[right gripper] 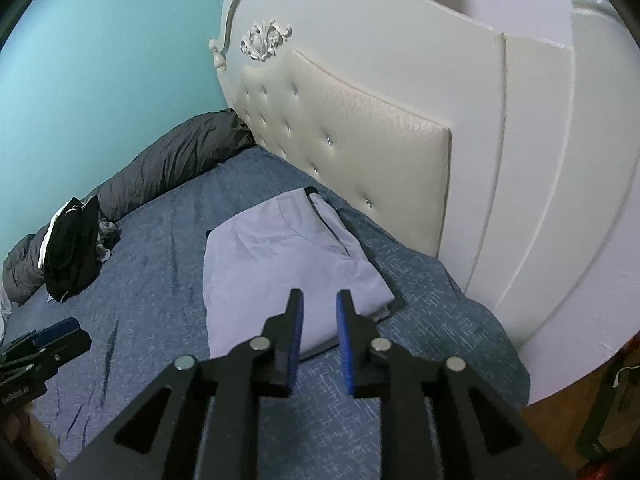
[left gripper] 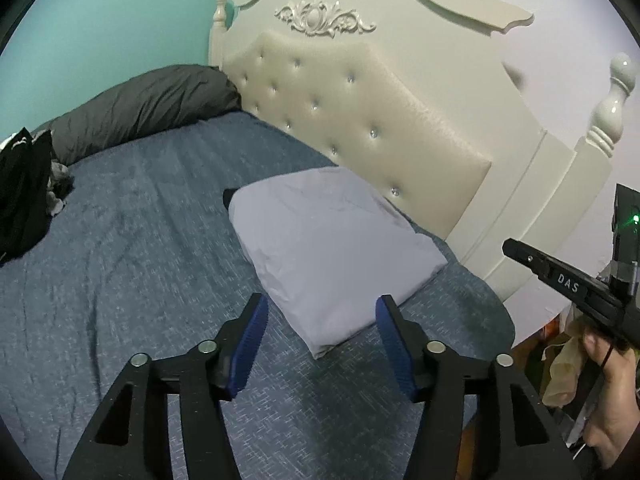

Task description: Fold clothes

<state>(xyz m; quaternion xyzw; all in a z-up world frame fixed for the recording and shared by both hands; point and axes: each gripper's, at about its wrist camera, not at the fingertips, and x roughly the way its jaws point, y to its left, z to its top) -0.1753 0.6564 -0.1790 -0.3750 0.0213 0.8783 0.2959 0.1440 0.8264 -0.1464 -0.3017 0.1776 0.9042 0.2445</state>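
The bed (left gripper: 132,248) fills both views, its blue-grey woven cover (right gripper: 160,264) lying fairly flat with shallow creases. Along its head edge stands the cream headboard (left gripper: 360,112), with a tufted, studded panel and a carved ornament (left gripper: 325,18) above; a turned post (left gripper: 608,108) rises at the near head corner and a teal wall (left gripper: 120,12) runs along the far side edge. A long dark grey bolster pillow (left gripper: 148,104) lies along that far edge, one end in the far head corner against the headboard. A heap of black clothing (right gripper: 72,248) with a white stripe sits by the same far edge, just beside the bolster, with a small bit of grey fabric next to it.

The folded pale lilac garment (left gripper: 332,256) lies on the cover near the head edge, toward the near head corner, close to the headboard but apart from it. It is a compact, roughly rectangular stack; the right wrist view shows a dark-trimmed piece (right gripper: 320,208) at its headboard end.

The left gripper (left gripper: 320,304) hovers above the garment's near corner with its blue-padded fingers (left gripper: 252,344) spread wide and holding nothing. The right gripper (right gripper: 319,298) hangs over the garment's near edge, its blue pads (right gripper: 296,344) apart with a narrower gap, also empty. In the left wrist view the right tool shows at the right edge, held in a bare hand (left gripper: 612,396)
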